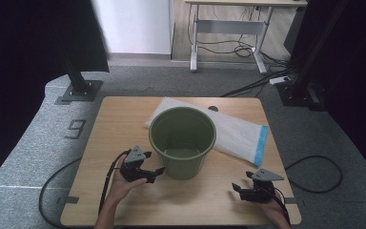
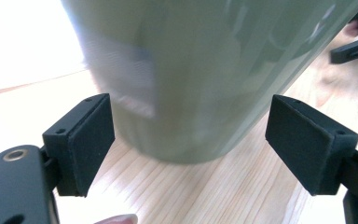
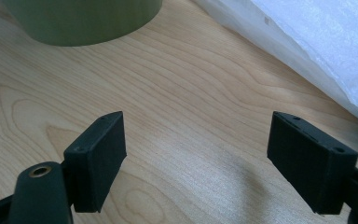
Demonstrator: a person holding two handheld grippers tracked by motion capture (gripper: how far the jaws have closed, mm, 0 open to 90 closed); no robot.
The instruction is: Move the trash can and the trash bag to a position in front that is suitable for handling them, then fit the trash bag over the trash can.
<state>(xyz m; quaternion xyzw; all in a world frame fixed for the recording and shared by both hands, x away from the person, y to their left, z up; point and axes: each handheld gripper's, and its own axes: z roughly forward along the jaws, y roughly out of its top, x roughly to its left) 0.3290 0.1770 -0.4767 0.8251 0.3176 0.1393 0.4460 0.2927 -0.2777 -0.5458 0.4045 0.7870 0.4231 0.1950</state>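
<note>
Green bucket (image 1: 182,140) upright on wooden table (image 1: 124,119); left gripper (image 1: 155,173) just beside, jaws spread; right gripper (image 1: 238,190) nearby, likewise spread, gripping nothing.

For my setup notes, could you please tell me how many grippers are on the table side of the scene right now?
2. The left gripper is open beside the green bucket, near its lower left wall. The right gripper is open over bare wood near the table's front right corner.

A green plastic bucket (image 1: 182,140) is standing mid-table on the light wooden table (image 1: 124,119), its far side overlapping a flat white padded bag with a blue end strip (image 1: 238,133) that is lying behind it and extending to its right.
</note>
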